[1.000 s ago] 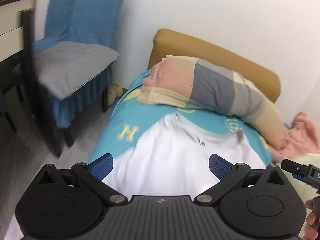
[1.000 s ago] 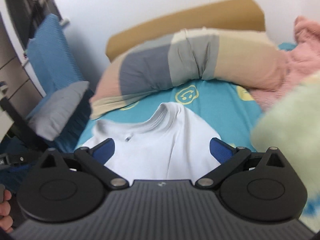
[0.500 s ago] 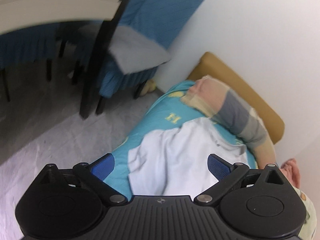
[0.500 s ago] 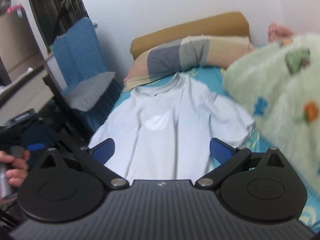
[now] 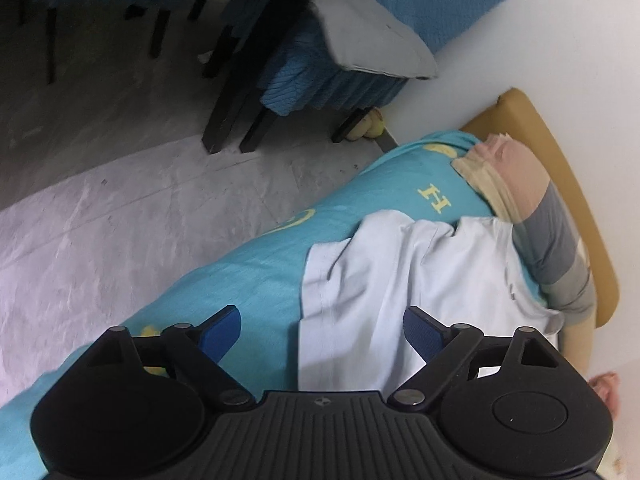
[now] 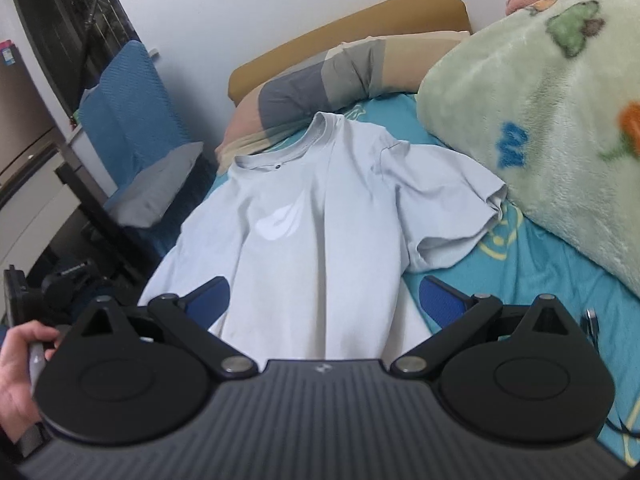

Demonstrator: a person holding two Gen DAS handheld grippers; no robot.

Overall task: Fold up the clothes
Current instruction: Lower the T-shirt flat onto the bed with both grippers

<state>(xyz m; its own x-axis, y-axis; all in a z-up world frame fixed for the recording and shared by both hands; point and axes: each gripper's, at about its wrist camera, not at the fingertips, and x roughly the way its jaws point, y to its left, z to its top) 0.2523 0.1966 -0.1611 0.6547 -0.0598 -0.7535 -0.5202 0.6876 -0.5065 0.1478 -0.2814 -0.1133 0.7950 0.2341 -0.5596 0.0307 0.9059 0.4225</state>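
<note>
A: The white T-shirt is seen laid flat on the bed, collar toward the far pillow. Nothing is gripped; the right tongs are held wide open above the near hem.

B: The left tongs are spread open too, at the left sleeve. Folding seems not yet begun; that sleeve edge would probably be pinched next.

One T-shirt, one pillow, one blanket, one chair, two grippers: left, right.
</note>
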